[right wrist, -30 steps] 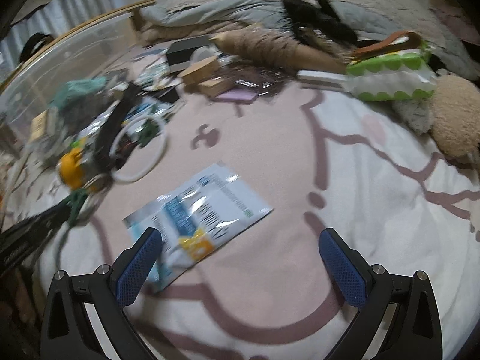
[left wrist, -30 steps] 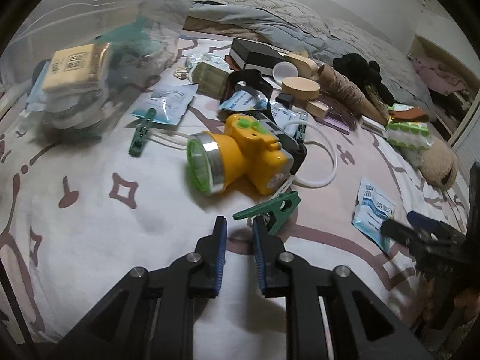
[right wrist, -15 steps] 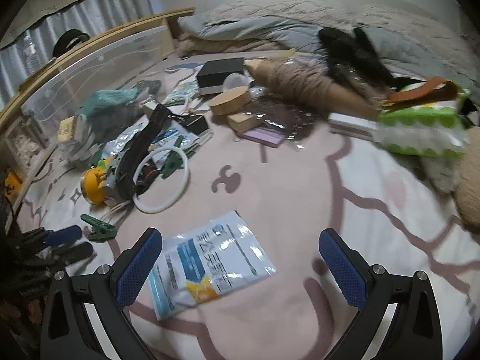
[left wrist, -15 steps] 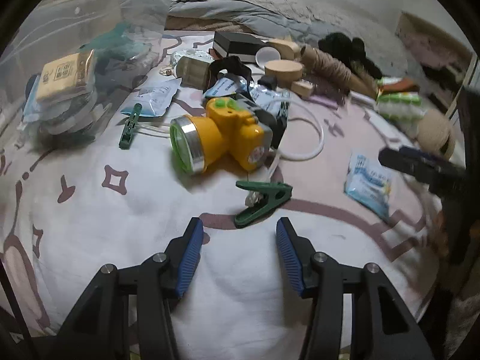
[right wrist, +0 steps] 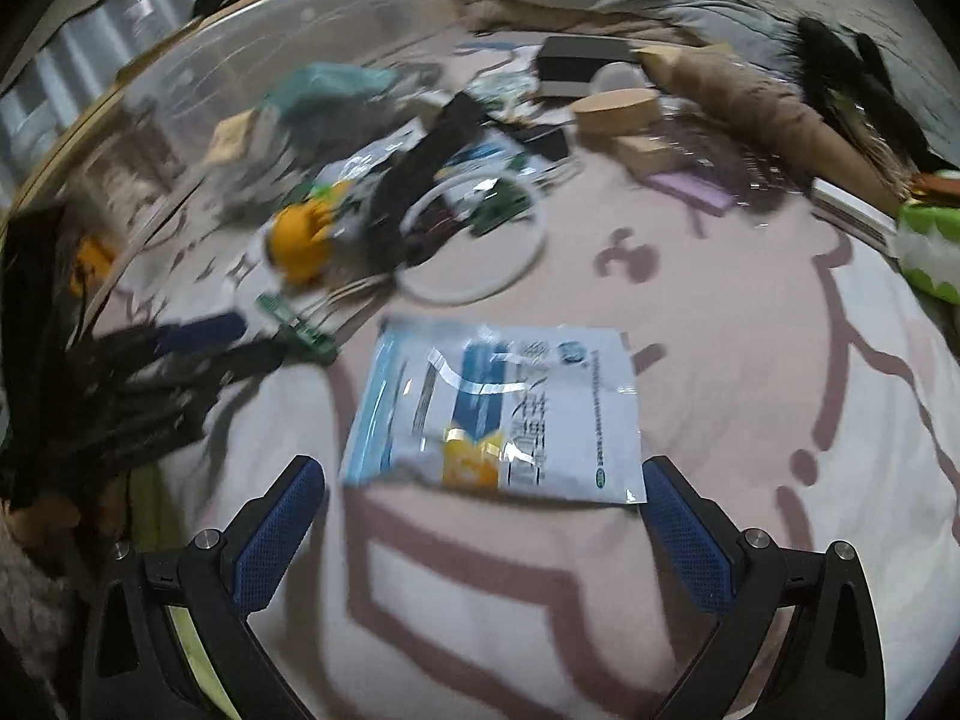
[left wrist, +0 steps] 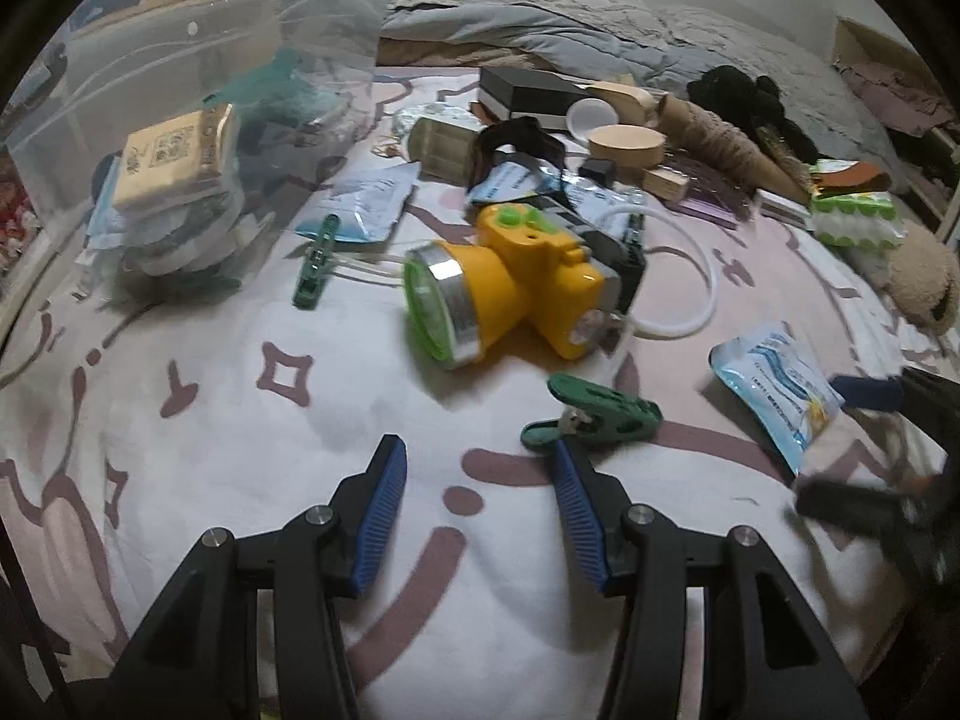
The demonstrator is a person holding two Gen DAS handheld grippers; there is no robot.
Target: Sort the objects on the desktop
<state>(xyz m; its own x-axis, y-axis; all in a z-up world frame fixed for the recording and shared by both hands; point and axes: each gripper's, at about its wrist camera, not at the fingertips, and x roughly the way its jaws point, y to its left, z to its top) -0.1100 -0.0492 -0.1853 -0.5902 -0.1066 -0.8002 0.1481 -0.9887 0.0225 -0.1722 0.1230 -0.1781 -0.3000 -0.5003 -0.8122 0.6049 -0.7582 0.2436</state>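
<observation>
My left gripper (left wrist: pixel 480 489) is open over the patterned sheet with nothing between its blue pads. A green clothes peg (left wrist: pixel 591 420) lies just beyond its right finger, apart from the pads. Behind the peg rests a yellow headlamp (left wrist: pixel 504 291) with a white cable loop (left wrist: pixel 690 300). My right gripper (right wrist: pixel 480 516) is wide open, and a blue-and-white sachet (right wrist: pixel 498 408) lies flat just ahead of its fingertips, untouched. The same sachet (left wrist: pixel 774 384) shows at the right of the left wrist view, beside the right gripper (left wrist: pixel 864 444).
A clear plastic bin (left wrist: pixel 156 138) holding packets stands at the left. A second green peg (left wrist: pixel 312 270), more sachets, a black box (left wrist: pixel 528 90), round wooden pieces, a brown yarn cone (left wrist: pixel 720 144) and a green tissue pack (left wrist: pixel 852 219) crowd the far side. A grey quilt lies behind.
My left gripper opened from nearly shut and stayed near the green peg. My right gripper swung left, so the sachet now lies centred ahead of its fingers.
</observation>
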